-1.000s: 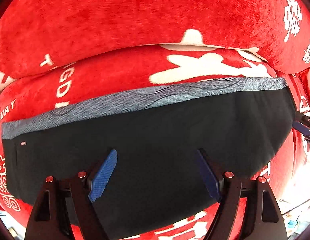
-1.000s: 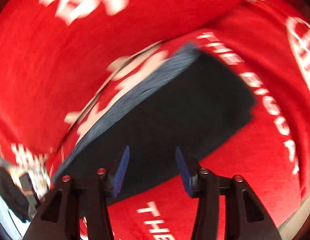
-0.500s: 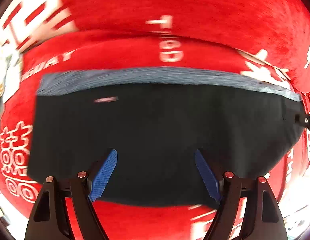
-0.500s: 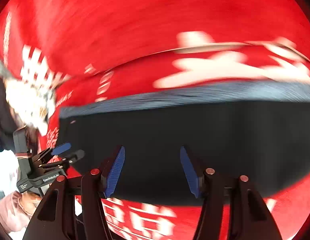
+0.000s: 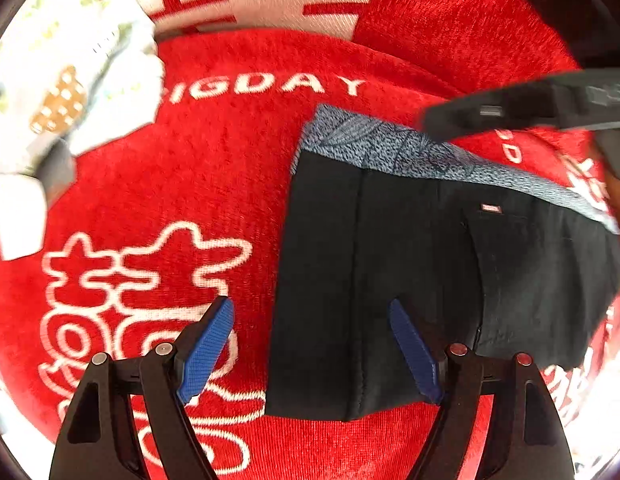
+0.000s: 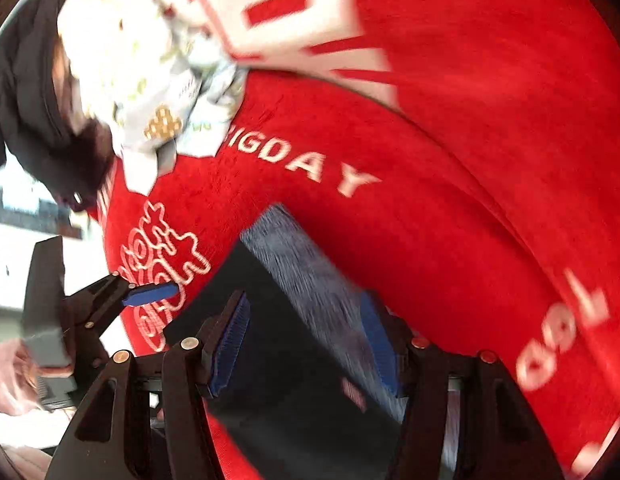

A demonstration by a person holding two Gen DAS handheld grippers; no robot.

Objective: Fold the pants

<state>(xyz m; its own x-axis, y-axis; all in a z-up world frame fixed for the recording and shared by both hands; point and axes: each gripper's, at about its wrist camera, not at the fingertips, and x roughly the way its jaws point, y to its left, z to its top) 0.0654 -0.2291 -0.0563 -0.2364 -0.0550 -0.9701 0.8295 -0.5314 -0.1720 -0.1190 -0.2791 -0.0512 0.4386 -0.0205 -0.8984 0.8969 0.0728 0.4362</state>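
The black pants [image 5: 410,264] lie folded into a compact rectangle on the red plush cover [image 5: 214,184], their grey-blue waistband [image 5: 394,148] at the far edge. My left gripper [image 5: 310,344] is open and empty, hovering over the pants' left edge. My right gripper [image 6: 306,344] is open and empty, just above the waistband [image 6: 306,276] and black cloth [image 6: 278,392]; it shows as a blurred dark bar in the left wrist view [image 5: 522,108]. The left gripper appears at the left of the right wrist view [image 6: 146,294].
The red cover carries white lettering "BIGDAY" [image 5: 270,84] and white characters [image 5: 142,276]. A white patterned cloth bundle [image 5: 70,80] lies at the far left; it shows in the right wrist view [image 6: 150,80] next to a dark garment [image 6: 26,92].
Both grippers have swung left. The pants now show as a narrower folded rectangle, to the right in the left wrist view. The right gripper now sits over the waistband.
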